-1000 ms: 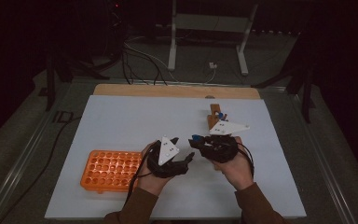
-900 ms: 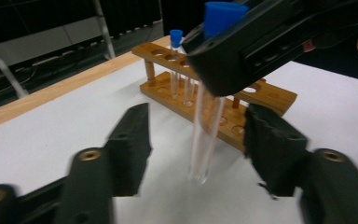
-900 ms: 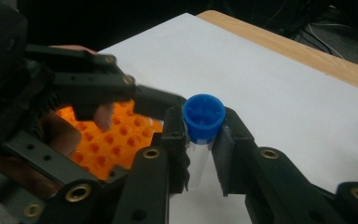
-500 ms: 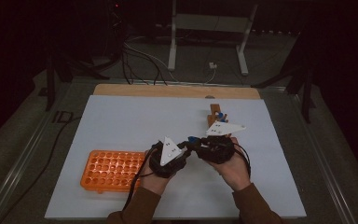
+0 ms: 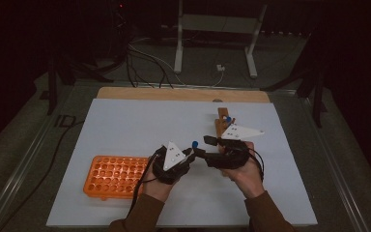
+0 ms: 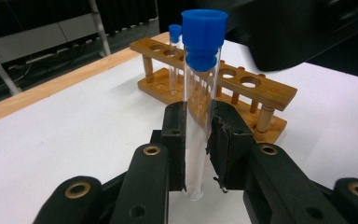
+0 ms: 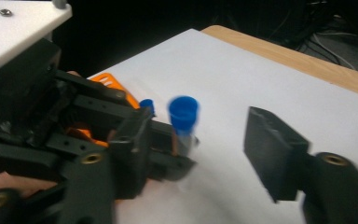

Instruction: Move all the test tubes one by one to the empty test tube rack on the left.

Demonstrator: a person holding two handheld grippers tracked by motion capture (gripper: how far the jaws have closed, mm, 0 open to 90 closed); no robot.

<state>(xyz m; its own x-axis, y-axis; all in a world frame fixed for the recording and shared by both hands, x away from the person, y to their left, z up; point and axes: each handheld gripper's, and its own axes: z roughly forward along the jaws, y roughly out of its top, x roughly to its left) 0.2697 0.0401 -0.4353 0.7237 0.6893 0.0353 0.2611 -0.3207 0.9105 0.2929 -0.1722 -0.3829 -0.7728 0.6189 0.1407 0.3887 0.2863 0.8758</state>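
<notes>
Test tube (image 6: 199, 93) clamped upright in my left gripper (image 6: 199, 154).
Right gripper (image 7: 205, 154) just opened, jaws apart around the tube; its view's blurry.

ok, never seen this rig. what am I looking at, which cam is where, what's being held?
No robot: a person holds a two-jaw gripper in each hand. The high view looks down on a white table. The other two cameras ride on the grippers.

On the table: an orange tube tray at the left, and a wooden rack farther back with one capped tube in it.

The left gripper is shut on a clear test tube with a blue cap, held upright. The right gripper has just been opening; its jaws stand apart on either side of that tube, not pressing it. It looks like a hand-over from right to left.
</notes>
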